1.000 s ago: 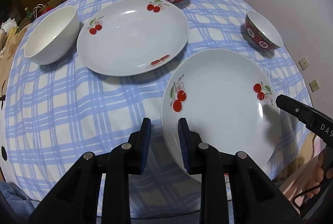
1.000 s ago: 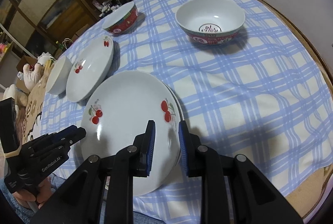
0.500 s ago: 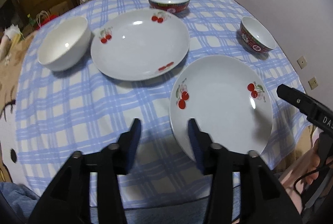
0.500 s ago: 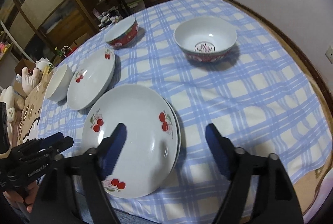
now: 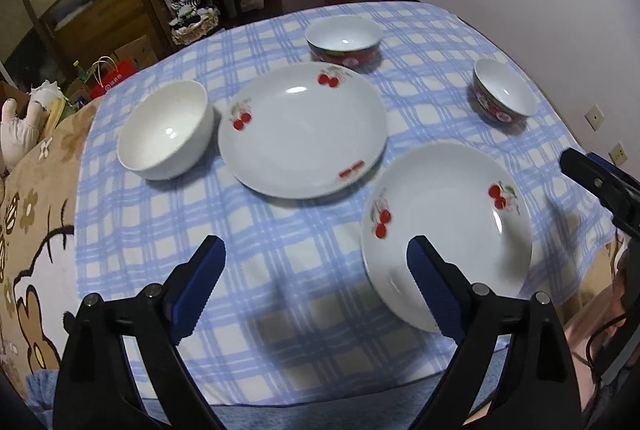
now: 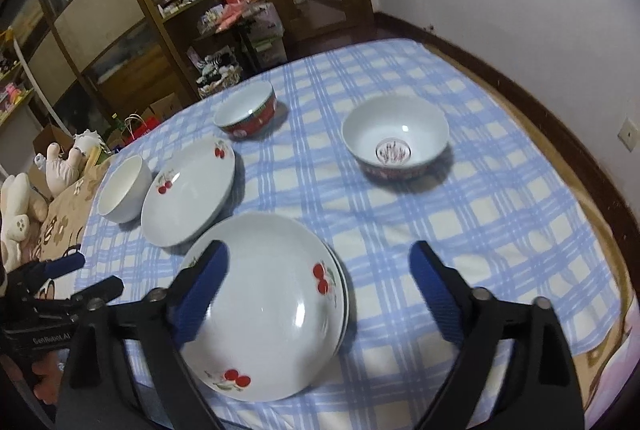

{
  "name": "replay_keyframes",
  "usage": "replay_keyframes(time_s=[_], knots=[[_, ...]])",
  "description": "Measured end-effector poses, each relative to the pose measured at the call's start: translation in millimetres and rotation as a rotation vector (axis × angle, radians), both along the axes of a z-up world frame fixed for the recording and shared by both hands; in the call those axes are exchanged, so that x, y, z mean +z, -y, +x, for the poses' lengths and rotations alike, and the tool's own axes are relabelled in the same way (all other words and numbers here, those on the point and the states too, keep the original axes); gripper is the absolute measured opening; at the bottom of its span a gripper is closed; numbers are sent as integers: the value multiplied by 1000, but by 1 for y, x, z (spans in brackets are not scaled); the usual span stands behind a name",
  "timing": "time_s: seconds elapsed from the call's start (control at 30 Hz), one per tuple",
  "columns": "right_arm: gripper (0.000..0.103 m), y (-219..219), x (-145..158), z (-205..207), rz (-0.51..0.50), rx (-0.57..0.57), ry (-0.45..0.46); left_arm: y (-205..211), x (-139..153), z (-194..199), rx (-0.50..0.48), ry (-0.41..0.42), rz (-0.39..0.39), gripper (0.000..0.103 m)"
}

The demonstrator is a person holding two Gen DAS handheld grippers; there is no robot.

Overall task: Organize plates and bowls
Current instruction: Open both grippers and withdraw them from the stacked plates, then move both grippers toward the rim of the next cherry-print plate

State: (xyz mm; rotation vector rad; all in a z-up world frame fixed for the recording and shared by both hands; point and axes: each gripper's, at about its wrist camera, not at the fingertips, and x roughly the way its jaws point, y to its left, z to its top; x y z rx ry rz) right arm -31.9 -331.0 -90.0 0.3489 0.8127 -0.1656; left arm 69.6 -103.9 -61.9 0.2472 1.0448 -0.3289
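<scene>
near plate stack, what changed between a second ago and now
Both hand-held grippers let go of the near plate stack: the left hand-held gripper and right hand-held gripper went from pinching its rim to jaws still opening, nothing between them, and drew up and back. Plates and bowls stayed put.

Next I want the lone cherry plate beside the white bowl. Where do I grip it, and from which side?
Pinch the lone cherry plate at its near rim, coming in low from the table's front edge. The rim flares up off the cloth, giving a lip, and the white bowl crowds its left side.
</scene>
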Motion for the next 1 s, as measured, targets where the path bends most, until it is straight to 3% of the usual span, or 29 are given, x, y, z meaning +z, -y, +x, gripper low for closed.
replay_keyframes(time_s=[0.23,0.53,0.8,1.0], knots=[[103,-6,21,10,-11,16,51,-24,10,25,85,-29,-52,91],[103,-11,41,34,-17,39,103,-33,30,47,66,22,-18,91],[103,-21,48,70,-65,96,117,-39,37,75,111,44,-23,91],[103,-28,43,101,-95,145,113,-44,26,100,142,49,-57,91]])
